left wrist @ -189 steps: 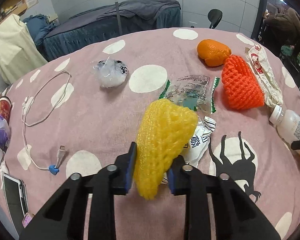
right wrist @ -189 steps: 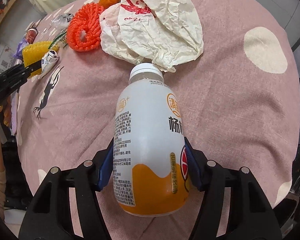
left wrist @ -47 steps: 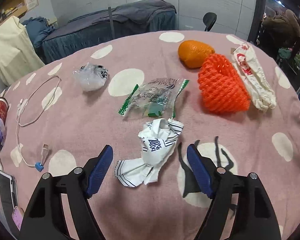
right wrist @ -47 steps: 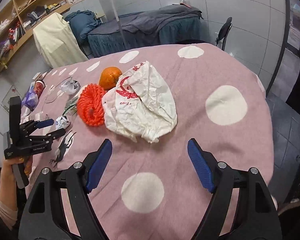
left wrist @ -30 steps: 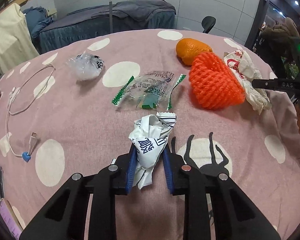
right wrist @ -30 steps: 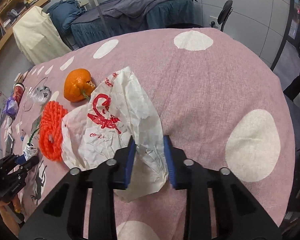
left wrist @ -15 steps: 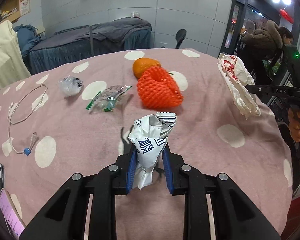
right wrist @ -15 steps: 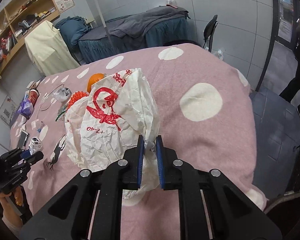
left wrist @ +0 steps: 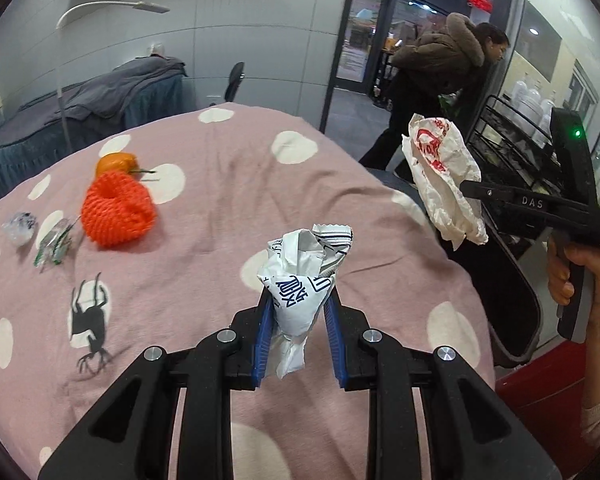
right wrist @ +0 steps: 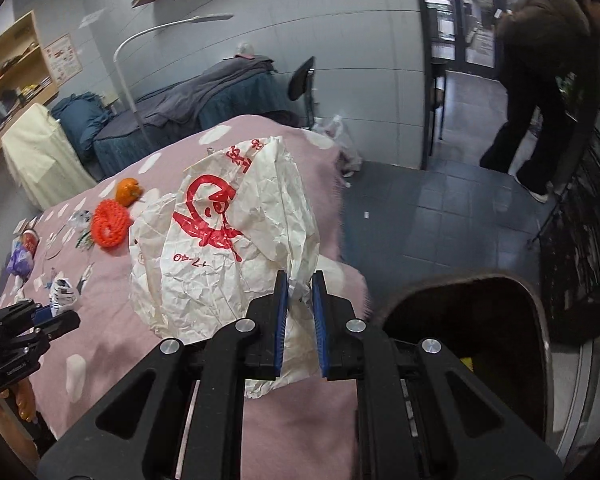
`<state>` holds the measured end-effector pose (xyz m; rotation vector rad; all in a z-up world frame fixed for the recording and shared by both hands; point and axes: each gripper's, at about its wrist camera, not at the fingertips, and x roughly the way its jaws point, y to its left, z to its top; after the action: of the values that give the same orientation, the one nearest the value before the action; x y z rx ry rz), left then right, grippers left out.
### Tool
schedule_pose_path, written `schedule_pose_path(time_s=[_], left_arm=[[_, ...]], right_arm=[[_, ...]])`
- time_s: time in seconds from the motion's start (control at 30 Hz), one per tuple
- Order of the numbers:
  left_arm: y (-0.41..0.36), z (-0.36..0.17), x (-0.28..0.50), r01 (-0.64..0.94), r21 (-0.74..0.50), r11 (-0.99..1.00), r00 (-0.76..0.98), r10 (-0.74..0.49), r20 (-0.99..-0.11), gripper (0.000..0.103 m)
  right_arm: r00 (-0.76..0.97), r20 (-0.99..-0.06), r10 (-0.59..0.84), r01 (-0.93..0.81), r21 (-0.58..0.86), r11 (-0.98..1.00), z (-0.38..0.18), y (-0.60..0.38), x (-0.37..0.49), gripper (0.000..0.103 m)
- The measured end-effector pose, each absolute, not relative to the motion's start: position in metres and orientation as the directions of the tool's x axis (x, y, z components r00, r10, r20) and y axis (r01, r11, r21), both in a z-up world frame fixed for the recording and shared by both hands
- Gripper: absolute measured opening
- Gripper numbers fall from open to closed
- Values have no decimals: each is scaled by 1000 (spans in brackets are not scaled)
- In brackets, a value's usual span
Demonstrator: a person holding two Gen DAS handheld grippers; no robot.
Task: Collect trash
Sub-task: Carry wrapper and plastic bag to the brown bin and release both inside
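The left tool was clamped on a crumpled white wrapper with blue print, its blue pads pressing the wrapper's lower part from both sides while the top flared above them, held clear of the pink polka-dot cloth of the surface. The right tool was closed on a fold of a crinkled white paper bag with red print, which billowed up and to the left of the narrow gap between its pads; in the left wrist view the same bag hung from that tool's tip past the surface's right edge. Just beside that edge, below the right tool, stood a dark open bin. On the cloth, well apart from both tools, lay an orange foam fruit net touching an orange behind it, with a clear green-edged plastic wrapper and a small crumpled clear bag to their left. A person in a dark coat bent over near the glass door.
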<state>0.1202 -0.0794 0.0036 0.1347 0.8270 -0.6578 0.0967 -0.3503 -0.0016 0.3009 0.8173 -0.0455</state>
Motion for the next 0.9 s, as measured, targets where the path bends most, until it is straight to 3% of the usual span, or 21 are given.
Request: schedule_pose_path(time_s=[0.3, 0.6, 0.67, 0.8, 0.9], left_arm=[[-150, 8, 107, 715, -162, 680, 398, -586, -706, 25], [-202, 13, 89, 785, -154, 600, 337, -622, -707, 25], [-212, 10, 88, 795, -161, 585, 315, -625, -714, 25], [-232, 3, 83, 819, -156, 551, 277, -620, -735, 25], [-250, -5, 77, 842, -155, 517, 236, -611, -756, 25]], right_arm=[[581, -810, -82, 449, 234, 862, -52, -432, 31, 13], [412, -897, -161, 546, 101, 832, -110, -455, 12, 14], [397, -906, -143, 551, 111, 827, -121, -458, 10, 22], [402, -909, -111, 568, 153, 809, -133, -460, 7, 53], [410, -906, -102, 572, 169, 803, -133, -459, 5, 56]])
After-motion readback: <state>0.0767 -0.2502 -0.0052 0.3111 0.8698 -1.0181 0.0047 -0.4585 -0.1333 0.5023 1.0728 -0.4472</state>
